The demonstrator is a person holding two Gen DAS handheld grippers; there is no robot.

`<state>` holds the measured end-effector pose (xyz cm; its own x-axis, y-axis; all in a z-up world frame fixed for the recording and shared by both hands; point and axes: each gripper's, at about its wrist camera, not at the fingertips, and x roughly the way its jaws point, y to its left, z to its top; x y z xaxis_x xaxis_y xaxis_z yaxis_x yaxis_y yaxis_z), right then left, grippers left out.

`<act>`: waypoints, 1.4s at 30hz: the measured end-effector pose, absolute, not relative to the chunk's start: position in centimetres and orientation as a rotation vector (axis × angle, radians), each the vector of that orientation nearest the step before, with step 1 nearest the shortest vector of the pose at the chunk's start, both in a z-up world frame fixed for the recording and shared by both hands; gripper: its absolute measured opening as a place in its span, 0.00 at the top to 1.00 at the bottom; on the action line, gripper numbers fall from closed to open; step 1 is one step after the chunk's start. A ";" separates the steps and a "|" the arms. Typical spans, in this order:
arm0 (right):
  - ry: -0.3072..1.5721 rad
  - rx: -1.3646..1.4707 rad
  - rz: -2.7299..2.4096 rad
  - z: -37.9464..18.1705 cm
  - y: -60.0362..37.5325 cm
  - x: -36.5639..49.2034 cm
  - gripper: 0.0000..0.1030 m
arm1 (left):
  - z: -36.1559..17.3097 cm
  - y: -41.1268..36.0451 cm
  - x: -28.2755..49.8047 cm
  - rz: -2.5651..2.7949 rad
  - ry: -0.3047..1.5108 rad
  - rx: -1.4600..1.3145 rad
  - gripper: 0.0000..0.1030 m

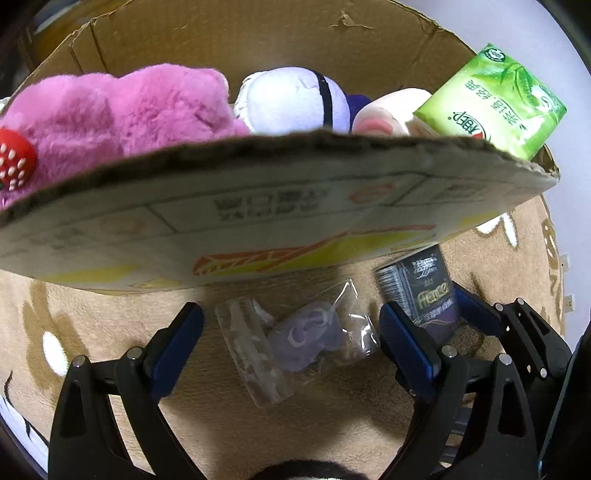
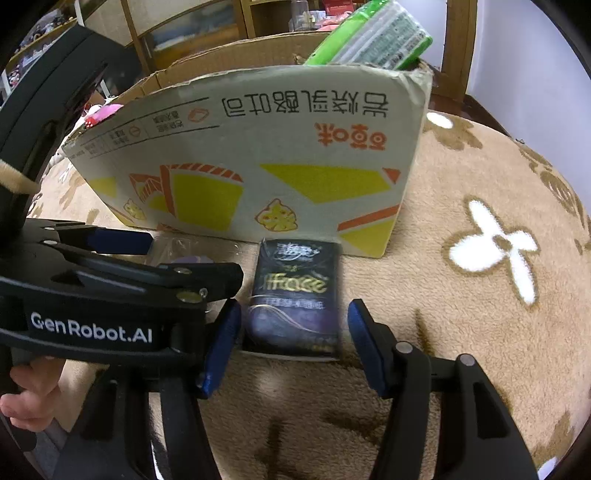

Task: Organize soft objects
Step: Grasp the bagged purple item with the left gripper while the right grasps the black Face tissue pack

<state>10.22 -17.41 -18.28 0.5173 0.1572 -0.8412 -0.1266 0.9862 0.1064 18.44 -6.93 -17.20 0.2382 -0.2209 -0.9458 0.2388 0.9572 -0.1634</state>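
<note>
A cardboard box (image 1: 258,221) (image 2: 258,155) stands on the tan carpet. Inside it lie a pink plush with a strawberry (image 1: 110,118), a lavender plush (image 1: 295,99), a pale peach toy (image 1: 388,110) and a green tissue pack (image 1: 495,99) (image 2: 373,33). My left gripper (image 1: 291,328) is open around a purple toy in a clear bag (image 1: 303,339) on the carpet in front of the box. My right gripper (image 2: 291,332) (image 1: 436,310) is open with its pads either side of a dark tissue pack (image 2: 295,299) (image 1: 417,291) lying by the box wall.
The tan carpet (image 2: 480,295) has white and brown flower patterns and stretches right of the box. Wooden furniture (image 2: 184,33) stands behind the box. The two grippers sit close side by side, the left one (image 2: 110,280) touching distance from the right.
</note>
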 end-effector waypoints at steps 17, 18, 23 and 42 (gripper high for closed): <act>1.010 0.033 0.170 -18.7 -18.3 10.3 0.52 | -18.6 -10.0 17.2 -0.289 1.288 0.101 0.13; 1.010 0.032 0.171 -18.7 -18.3 10.3 0.52 | -18.7 -10.1 17.3 -0.285 1.285 0.102 0.14; 1.008 0.027 0.175 -18.6 -18.3 10.1 0.52 | -18.8 -10.2 17.0 -0.282 1.277 0.084 0.20; 1.010 0.039 0.151 -17.8 -19.2 9.4 0.52 | -18.3 -8.5 14.8 -0.290 1.248 0.069 0.36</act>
